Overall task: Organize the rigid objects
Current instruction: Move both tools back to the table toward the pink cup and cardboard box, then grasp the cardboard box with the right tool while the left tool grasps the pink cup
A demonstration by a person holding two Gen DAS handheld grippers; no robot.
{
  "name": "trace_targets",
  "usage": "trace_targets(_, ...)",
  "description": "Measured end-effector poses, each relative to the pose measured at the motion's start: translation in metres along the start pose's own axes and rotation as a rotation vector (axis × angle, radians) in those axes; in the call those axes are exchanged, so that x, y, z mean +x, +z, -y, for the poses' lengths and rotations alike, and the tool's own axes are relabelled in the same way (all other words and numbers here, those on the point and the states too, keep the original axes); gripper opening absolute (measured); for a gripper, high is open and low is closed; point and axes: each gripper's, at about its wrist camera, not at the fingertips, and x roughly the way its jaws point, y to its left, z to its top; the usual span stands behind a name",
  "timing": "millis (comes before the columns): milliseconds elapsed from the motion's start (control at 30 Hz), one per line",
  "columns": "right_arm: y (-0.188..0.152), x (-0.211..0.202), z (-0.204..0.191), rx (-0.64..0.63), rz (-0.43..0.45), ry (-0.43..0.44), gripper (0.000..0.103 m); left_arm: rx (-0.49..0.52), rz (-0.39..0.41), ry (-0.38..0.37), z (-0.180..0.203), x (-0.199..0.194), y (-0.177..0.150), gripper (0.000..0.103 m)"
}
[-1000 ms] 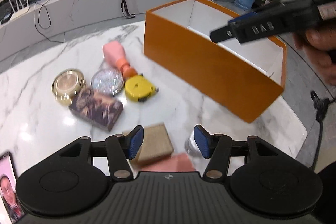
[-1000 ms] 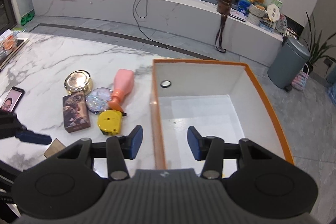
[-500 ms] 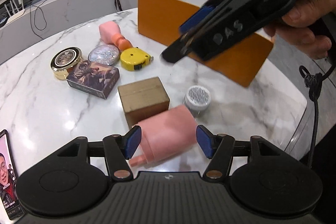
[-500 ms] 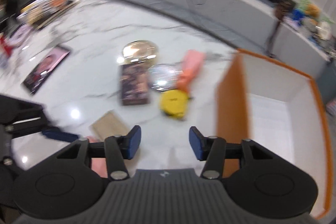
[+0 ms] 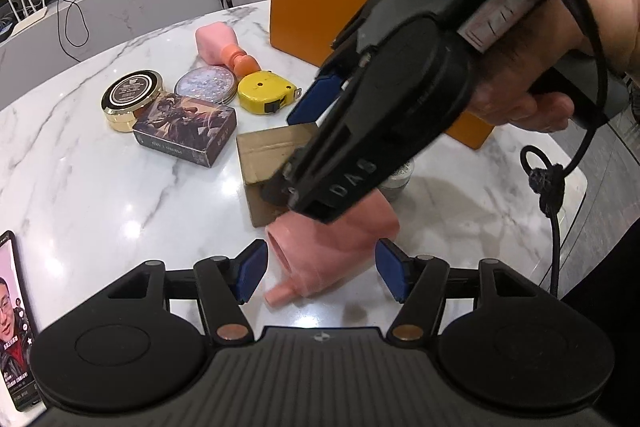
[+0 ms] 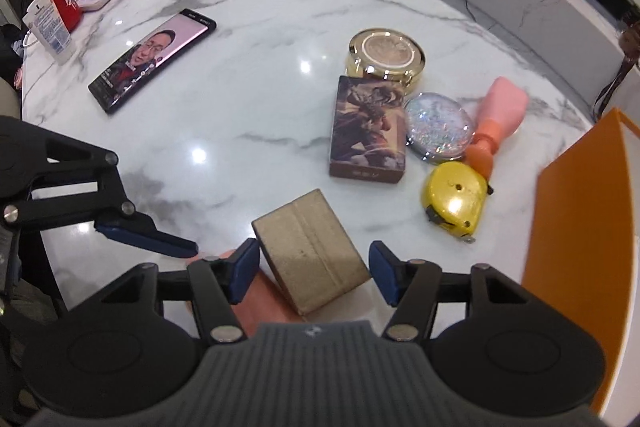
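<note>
Right wrist view: right tongs gape, just widened, around a matte cardboard cube; left tongs likewise straddle a smooth pink bottle (glossy marble worktop).

Brown cardboard box touches pink bottle lying sideways.

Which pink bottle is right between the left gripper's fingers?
The capless pink bottle lying between the left gripper. The other one, orange-capped, lies by the orange box.

silver jar – mostly hidden behind right gripper | orange box – cut off at frame edge
</note>
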Motion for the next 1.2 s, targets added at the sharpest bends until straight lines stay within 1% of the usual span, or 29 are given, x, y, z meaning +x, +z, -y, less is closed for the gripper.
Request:
trace_targets(67,0.003,0.002,0.003,0.016,0.0,0.0,0.053,0.0,-0.001,0.0,-0.001,0.003,0.002,0.073)
trace_targets(133,0.006,0.002,0.008,0.047,-0.002,-0.03,0.049,0.002,-0.004,0.0,-0.002,0.006,0.003,0.073)
trace_targets(233,0.006,0.0,0.024,0.123,-0.007,-0.082,0.049,0.014,-0.009,-0.004,-0.001,0.011,0.006,0.074)
trace_targets(333,0.004,-0.001,0.034,0.161,-0.012,-0.094,0.049,0.047,-0.006,0.002,0.0,0.017,0.009,0.077)
trace_targets(467,0.002,0.0,0.033,0.149,-0.022,-0.099,0.049,0.064,-0.008,-0.017,-0.002,0.025,0.014,0.077)
trace_targets(600,-0.004,0.012,0.033,0.127,-0.077,-0.099,0.049,0.113,-0.034,-0.032,0.001,0.033,0.015,0.077)
trace_targets(700,-0.006,0.018,0.035,0.131,-0.097,-0.091,0.049,0.143,-0.05,-0.034,0.005,0.034,0.011,0.077)
trace_targets(833,-0.005,0.018,0.036,0.129,-0.1,-0.092,0.049,0.16,-0.012,-0.044,0.004,0.026,0.01,0.077)
trace_targets(933,-0.005,0.018,0.036,0.132,-0.1,-0.09,0.049,0.225,0.015,-0.045,0.004,0.024,0.013,0.081)
trace_targets(1000,-0.005,0.018,0.035,0.132,-0.1,-0.092,0.049,0.283,0.016,-0.058,0.006,0.025,0.018,0.084)
trace_targets(1033,-0.005,0.018,0.035,0.131,-0.1,-0.092,0.049,0.322,0.009,-0.07,0.008,0.027,0.02,0.087)
trace_targets(1100,-0.006,0.018,0.036,0.132,-0.101,-0.092,0.049,0.42,-0.008,-0.094,0.013,0.031,0.023,0.088)
trace_targets(1200,-0.006,0.017,0.037,0.135,-0.102,-0.09,0.049,0.562,-0.032,-0.088,0.022,0.036,0.025,0.088)
